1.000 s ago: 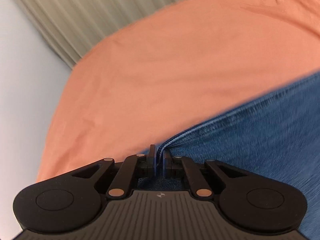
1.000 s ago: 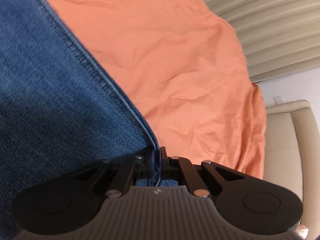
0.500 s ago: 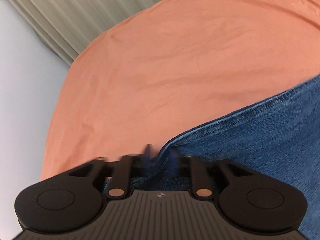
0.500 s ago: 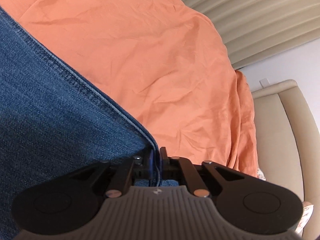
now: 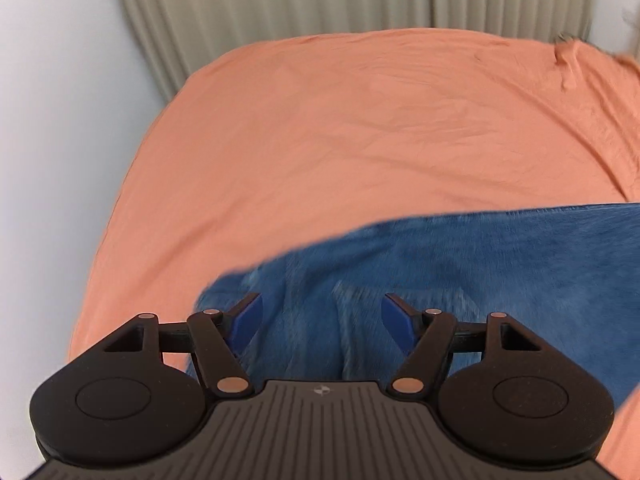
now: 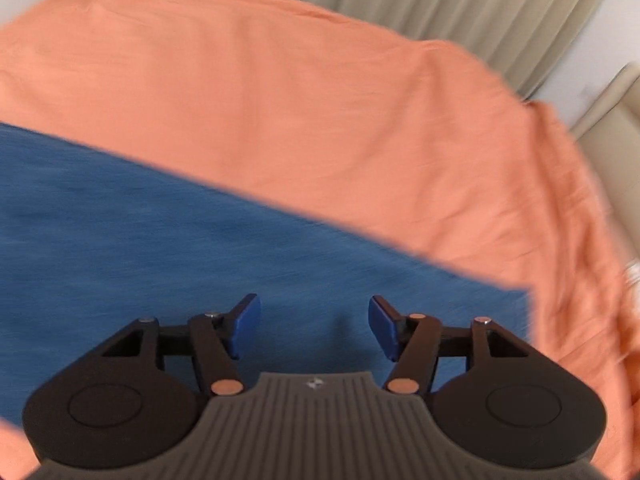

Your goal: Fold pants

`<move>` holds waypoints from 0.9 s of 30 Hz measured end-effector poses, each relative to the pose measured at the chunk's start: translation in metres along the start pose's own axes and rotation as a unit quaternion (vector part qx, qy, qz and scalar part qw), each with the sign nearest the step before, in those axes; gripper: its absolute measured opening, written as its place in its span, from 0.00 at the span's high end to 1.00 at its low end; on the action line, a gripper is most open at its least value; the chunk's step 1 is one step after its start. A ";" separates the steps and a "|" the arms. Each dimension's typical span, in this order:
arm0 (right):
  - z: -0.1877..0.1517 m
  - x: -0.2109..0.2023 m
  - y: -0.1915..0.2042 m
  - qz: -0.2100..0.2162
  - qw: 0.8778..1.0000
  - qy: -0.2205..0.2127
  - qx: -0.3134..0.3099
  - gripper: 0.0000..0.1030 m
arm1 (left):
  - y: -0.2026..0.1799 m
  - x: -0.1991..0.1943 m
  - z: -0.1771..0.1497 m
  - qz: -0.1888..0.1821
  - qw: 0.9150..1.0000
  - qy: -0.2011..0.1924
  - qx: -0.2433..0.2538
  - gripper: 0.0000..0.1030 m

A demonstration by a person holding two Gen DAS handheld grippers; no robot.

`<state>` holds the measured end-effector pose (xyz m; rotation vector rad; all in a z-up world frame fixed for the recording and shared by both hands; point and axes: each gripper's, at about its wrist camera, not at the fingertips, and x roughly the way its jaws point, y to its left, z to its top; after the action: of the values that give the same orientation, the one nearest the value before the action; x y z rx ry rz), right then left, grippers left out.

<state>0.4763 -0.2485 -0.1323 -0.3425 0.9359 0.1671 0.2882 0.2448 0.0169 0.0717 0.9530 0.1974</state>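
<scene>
We see the pants (image 5: 460, 264), blue denim jeans, lying flat on an orange sheet (image 5: 340, 140). In the left wrist view their edge runs across the lower half, with a fold or seam down the middle, though blurred. In the right wrist view the pants (image 6: 180, 240) end at a squared corner on the right.

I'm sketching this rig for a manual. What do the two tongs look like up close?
Both the left tongs and right tongs match: black linkage arms with copper-coloured pivot pins, blue finger pads, round black side housings, and a grey ribbed centre plate bearing a small round marker. No sleeves or cables show.
</scene>
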 end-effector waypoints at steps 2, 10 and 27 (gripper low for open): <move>-0.011 -0.017 0.028 0.043 0.999 0.002 0.012 0.45 | 0.018 -0.018 -0.019 -0.008 1.000 0.005 -0.025 0.25; -0.066 -0.085 0.144 0.199 0.979 -0.012 0.031 0.46 | 0.085 -0.038 -0.101 -0.051 0.990 0.018 -0.127 0.25; -0.085 -0.087 0.314 0.223 0.972 -0.064 -0.040 0.46 | 0.099 -0.031 -0.159 -0.081 0.993 0.029 -0.078 0.25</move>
<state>0.2710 0.0151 -0.1757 -0.1887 0.8685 0.6339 0.1274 0.3319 -0.0353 -0.1556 0.9926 0.1239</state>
